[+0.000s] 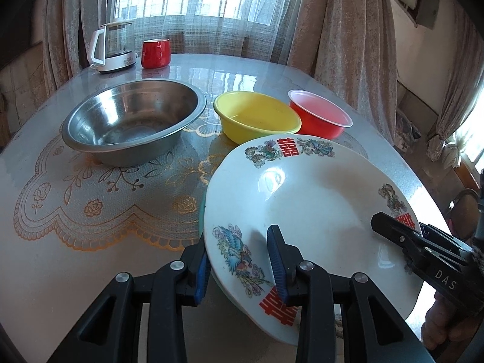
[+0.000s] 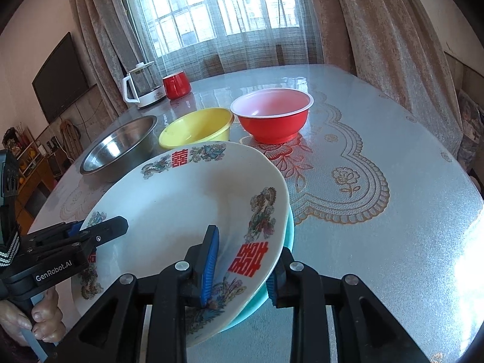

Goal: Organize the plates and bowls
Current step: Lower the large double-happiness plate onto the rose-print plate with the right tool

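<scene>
A white plate (image 1: 302,199) (image 2: 181,205) with red characters and phoenix prints lies on a teal plate (image 2: 289,233) at the near side of the table. My left gripper (image 1: 239,267) is shut on the stack's left rim, one blue pad on top and one beneath. My right gripper (image 2: 241,272) straddles the opposite rim, one pad over the white plate and one under the teal one, standing loosely about it. Behind the plates stand a steel bowl (image 1: 133,115), a yellow bowl (image 1: 257,115) and a red bowl (image 1: 320,115) with a white rim.
A glass kettle (image 1: 113,45) and a red mug (image 1: 155,53) stand at the far left edge of the glass-topped table (image 2: 393,242). Curtains and a window lie behind. A television (image 2: 60,78) hangs at the left. A hand (image 2: 42,317) grips the left tool.
</scene>
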A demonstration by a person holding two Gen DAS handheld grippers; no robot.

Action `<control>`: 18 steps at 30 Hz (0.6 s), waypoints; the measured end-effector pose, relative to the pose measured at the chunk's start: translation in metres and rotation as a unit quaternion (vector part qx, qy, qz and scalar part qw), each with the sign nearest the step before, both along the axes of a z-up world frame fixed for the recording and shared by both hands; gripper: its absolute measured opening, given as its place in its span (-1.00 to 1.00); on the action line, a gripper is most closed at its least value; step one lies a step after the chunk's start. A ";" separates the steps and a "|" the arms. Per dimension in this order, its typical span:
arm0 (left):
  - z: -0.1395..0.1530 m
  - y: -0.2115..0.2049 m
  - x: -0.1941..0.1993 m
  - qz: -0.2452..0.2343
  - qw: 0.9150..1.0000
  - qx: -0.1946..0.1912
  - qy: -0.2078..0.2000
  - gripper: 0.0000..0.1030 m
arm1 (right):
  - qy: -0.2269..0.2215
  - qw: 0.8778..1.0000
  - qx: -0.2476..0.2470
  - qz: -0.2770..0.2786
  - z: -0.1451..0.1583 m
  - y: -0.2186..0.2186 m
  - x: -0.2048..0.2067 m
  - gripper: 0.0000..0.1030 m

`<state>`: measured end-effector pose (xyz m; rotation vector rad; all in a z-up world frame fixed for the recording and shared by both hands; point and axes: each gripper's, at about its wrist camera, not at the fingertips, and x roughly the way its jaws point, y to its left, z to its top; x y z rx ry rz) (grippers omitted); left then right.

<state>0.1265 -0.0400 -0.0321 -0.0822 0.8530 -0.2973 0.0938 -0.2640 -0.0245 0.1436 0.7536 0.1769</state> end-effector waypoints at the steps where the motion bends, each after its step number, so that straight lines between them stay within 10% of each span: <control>1: 0.001 0.000 -0.001 0.000 1.000 0.004 -0.004 -0.31 | -0.003 1.000 0.004 -0.002 0.001 -0.002 -0.004 -0.44; 18: 0.004 -0.005 -0.013 0.017 0.999 0.025 -0.026 -0.32 | -0.036 0.999 0.004 -0.024 0.008 -0.006 -0.027 -0.53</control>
